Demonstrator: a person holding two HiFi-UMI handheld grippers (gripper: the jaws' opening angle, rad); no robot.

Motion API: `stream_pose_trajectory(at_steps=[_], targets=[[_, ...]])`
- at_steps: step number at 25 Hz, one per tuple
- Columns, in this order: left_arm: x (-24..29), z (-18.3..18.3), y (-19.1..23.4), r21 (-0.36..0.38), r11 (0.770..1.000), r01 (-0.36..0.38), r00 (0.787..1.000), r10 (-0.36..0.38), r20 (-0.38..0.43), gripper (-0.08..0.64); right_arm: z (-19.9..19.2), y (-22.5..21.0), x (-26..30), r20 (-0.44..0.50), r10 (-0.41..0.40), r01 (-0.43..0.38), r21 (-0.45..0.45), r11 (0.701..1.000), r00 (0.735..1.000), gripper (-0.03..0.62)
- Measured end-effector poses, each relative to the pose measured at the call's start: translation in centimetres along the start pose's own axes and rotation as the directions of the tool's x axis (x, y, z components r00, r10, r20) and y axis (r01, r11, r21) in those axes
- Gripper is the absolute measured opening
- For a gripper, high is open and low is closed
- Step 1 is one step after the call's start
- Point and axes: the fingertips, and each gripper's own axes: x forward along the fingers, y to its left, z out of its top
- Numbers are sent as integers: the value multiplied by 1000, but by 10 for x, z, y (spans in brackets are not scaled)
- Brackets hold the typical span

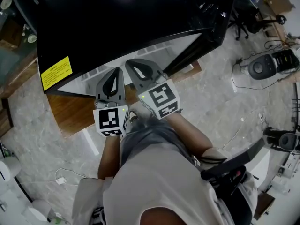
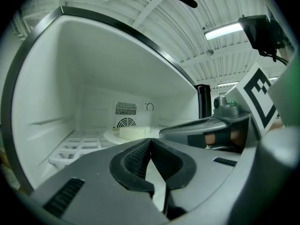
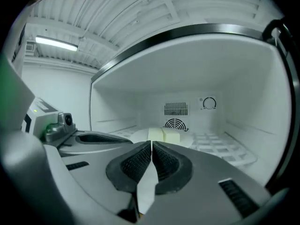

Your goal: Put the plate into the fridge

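Marble-patterned floor (image 1: 211, 93) around black fridge (image 1: 131, 13), door swung open.

Head view: left gripper (image 1: 114, 74) and right gripper (image 1: 136, 65) side by side at fridge mouth, tips pointing in.

Left gripper view: jaws pressed together, nothing between them. White plate (image 2: 111, 135) carrying pale blocks (image 2: 134, 132), set on white rack (image 2: 75, 149) deep inside fridge, just before rear fan grille (image 2: 125, 123). Right gripper alongside, at right.

Right gripper view: jaws likewise closed and empty. Same plate on rack inside fridge, apart from both grippers.
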Motion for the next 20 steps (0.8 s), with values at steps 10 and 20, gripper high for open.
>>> stream_pose_trajectory(at_steps=[10,20], targets=[[11,-6,11,-14,1000,10,1000,-10,-7,20,3,2,16,13,-22,23,-50,998,1000,23],[9,1,6,-19,999,29,999,-28,22,20,5,2,11,31,-19,20,-22,1000,999,23]])
